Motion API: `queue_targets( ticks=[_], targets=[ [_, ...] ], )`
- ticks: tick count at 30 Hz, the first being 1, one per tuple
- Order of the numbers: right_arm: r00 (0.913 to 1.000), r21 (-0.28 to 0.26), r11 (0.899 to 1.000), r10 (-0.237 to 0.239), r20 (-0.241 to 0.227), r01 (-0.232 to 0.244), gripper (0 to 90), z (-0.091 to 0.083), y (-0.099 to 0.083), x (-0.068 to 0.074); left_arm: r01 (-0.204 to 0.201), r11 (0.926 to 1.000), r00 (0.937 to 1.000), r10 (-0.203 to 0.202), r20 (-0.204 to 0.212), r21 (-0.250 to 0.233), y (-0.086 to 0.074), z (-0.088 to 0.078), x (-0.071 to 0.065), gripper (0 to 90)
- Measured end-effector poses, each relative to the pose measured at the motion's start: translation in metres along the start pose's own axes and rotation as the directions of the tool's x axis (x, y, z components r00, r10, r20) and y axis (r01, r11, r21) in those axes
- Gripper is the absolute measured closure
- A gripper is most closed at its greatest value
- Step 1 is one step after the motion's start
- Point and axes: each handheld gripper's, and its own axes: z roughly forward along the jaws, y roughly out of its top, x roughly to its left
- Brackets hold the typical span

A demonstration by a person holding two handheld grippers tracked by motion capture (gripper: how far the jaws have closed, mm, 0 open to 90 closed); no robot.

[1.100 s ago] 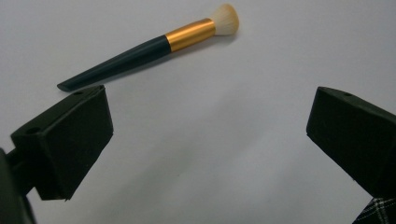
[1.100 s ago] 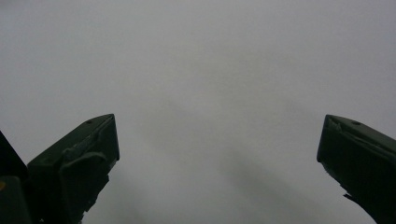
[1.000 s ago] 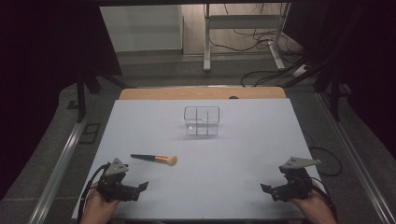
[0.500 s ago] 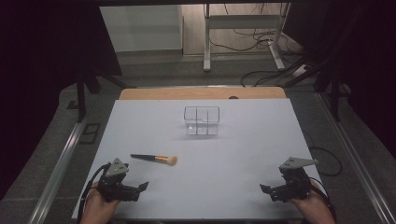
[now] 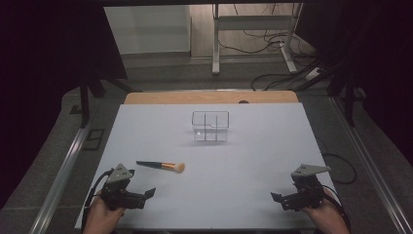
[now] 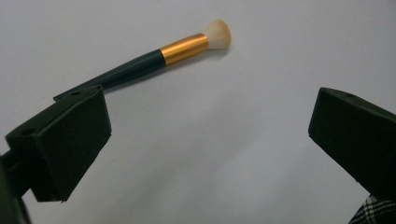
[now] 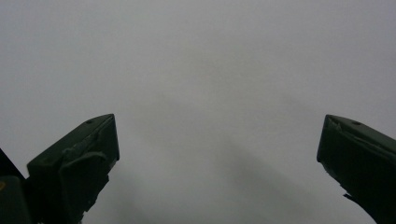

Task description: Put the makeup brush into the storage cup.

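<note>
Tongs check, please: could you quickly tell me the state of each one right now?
Left tongs: open, holding nothing; the makeup brush lies just ahead on the table.
Right tongs: open, holding nothing.

A clear divided box point(image 5: 210, 126) sat at frame centre, a brush point(image 5: 161, 166) lower left, grippers wide-jawed at both bottom corners.

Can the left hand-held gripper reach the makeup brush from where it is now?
Probably yes. The left hand-held gripper is open, the makeup brush lies flat just ahead of it, and bare table lies between them.
</note>
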Motion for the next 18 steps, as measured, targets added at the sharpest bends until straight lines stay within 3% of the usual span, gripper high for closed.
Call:
queue_targets(
  ticks=[6, 16, 18],
  targets=[
    [0.9998, 0.001, 1.000, -0.017, 0.004, 0.017, 0.0, 0.0008, 0.0009, 0.0013, -0.037, 0.9986, 0.9985, 0.039, -0.038, 0.038, 0.0040, 0.0003, -0.0038, 0.0],
    [0.9999, -0.010, 1.000, -0.009, 0.010, 0.009, 0.0, 0.0000, 0.0015, 0.0006, -0.024, 0.9991, 0.9983, 0.026, -0.053, 0.034, 0.0087, -0.0037, 0.0028, 0.2],
    [0.9998, -0.012, 1.000, -0.014, 0.011, 0.014, 0.0, 0.0000, 0.0017, 0.0003, -0.017, 0.9996, 0.9990, 0.018, -0.040, 0.024, 0.0093, -0.0040, 0.0052, 0.1]
  ],
)
